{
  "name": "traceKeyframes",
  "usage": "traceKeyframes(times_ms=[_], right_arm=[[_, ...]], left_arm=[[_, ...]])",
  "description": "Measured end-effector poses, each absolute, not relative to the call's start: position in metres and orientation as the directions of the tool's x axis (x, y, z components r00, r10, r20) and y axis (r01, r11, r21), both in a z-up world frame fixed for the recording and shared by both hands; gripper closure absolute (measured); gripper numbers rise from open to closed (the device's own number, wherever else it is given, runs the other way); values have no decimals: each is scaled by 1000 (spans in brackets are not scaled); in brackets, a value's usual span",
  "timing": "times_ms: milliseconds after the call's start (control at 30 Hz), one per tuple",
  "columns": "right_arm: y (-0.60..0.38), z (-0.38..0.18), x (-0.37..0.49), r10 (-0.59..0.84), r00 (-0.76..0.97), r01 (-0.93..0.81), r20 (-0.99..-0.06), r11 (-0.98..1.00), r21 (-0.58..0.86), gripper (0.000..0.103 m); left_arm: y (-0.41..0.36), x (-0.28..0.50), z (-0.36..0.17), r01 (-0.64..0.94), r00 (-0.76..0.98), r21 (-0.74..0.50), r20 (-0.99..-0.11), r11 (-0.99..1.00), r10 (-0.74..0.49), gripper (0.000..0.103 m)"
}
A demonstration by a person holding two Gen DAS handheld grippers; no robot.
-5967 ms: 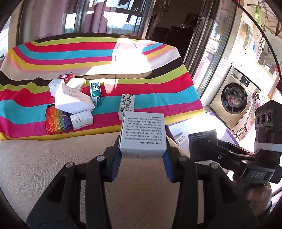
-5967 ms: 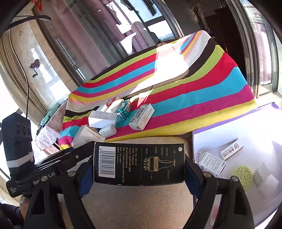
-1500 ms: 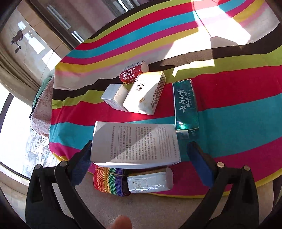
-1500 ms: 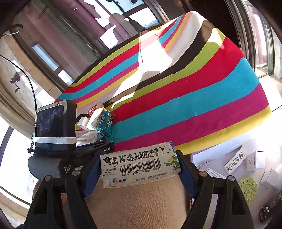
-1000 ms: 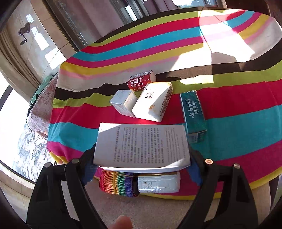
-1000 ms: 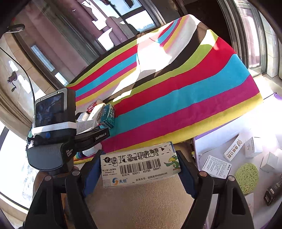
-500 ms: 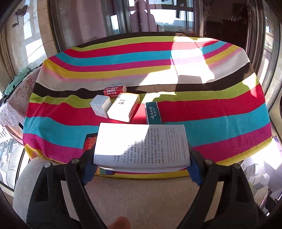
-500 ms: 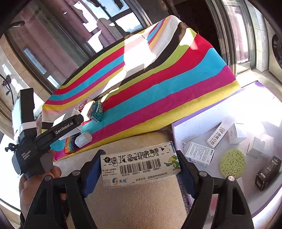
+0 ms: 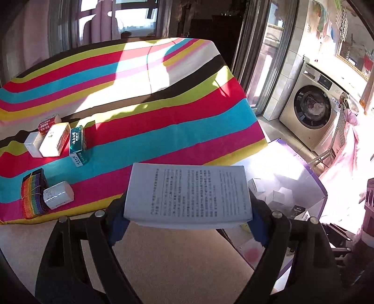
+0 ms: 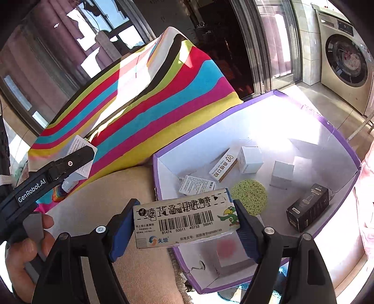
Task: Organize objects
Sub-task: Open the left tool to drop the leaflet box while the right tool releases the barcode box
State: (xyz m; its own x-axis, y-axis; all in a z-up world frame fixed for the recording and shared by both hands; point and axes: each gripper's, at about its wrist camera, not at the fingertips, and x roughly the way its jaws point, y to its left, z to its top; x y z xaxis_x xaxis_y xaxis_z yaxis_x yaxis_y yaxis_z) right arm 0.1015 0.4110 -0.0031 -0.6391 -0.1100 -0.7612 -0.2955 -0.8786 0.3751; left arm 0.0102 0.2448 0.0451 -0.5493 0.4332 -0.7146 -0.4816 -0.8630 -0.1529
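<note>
Striped cloth (image 9: 163, 112): five boxes (image 9: 78, 145).

A striped cloth (image 9: 145, 98) is spread over the table and lit by hard sun (a shadow crosses its far end). Tall windows (image 9: 121, 21) are seen behind it. A washing machine (image 9: 311, 112) is set against the tiled wall (image 9: 289, 70), on a grey floor (image 10: 327, 103).

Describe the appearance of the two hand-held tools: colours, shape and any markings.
Both tools are black plastic with forked arms, silver screws and blue pads. The right tool looks the same as the left tool. The left one carries white "GenRobot.AI" lettering. A bare hand holds it.
</note>
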Motion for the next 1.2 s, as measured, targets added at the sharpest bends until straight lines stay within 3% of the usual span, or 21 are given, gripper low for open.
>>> traceKeyframes(times_ms=[167,433,933,1200], right_arm=[[439,-3,114,0,-623,-383,-782,-872,306,24],[475,6,130,143,-597,-486,-790,-848,213,23],[467,8,126,124,-590,-479,-798,-850,221,17],[423,18,110,49,-628,-386,-777,-887,256,17]], left_arm=[[275,30,43,-625,-421,-233,-703,-745,573,17],[287,39,42,-683,-291,-351,-674,-641,679,16],[255,26,42,-609,-234,-507,-620,-610,749,10],[209,33,56,-610,-304,-461,-615,-645,727,10]])
